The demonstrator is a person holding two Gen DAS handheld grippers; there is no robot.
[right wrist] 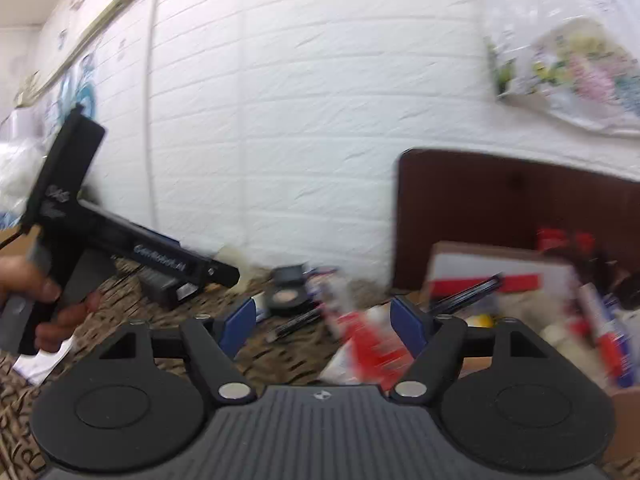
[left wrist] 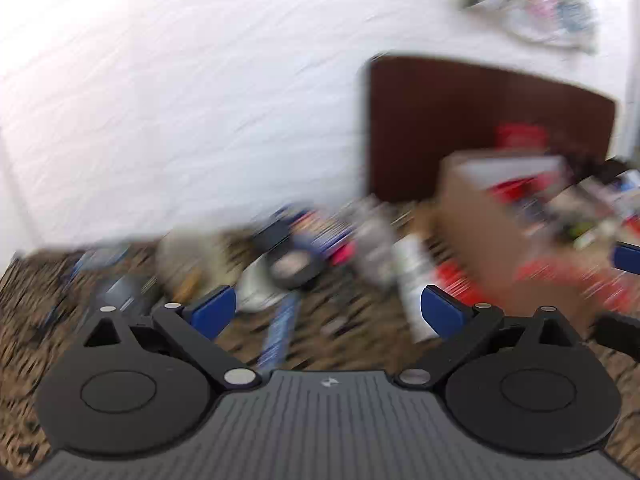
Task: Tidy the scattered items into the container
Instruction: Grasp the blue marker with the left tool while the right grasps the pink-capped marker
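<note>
In the left wrist view, heavily blurred, the left tool (left wrist: 328, 310) stands wide apart with nothing between its blue pads (left wrist: 212, 312); only the patterned tabletop (left wrist: 48, 304) shows in the gap. A cardboard box (left wrist: 480, 240), the container, sits at about two o'clock from the tool, already crowded with red and white items, and a scatter of smeared objects lies around twelve o'clock, among them an open round compact (left wrist: 290, 266). A dark brown board (left wrist: 460, 120) stands behind the box against a white brick wall (left wrist: 180, 100). In the right wrist view, the right tool (right wrist: 326, 326) is partly spread, gripping nothing, though a blurred red-and-white packet (right wrist: 362, 350) shows between its pads. The box (right wrist: 480, 268) lies at two o'clock, the compact (right wrist: 286, 294) at eleven. At nine o'clock a hand (right wrist: 48, 300) holds the left tool (right wrist: 192, 268).
</note>
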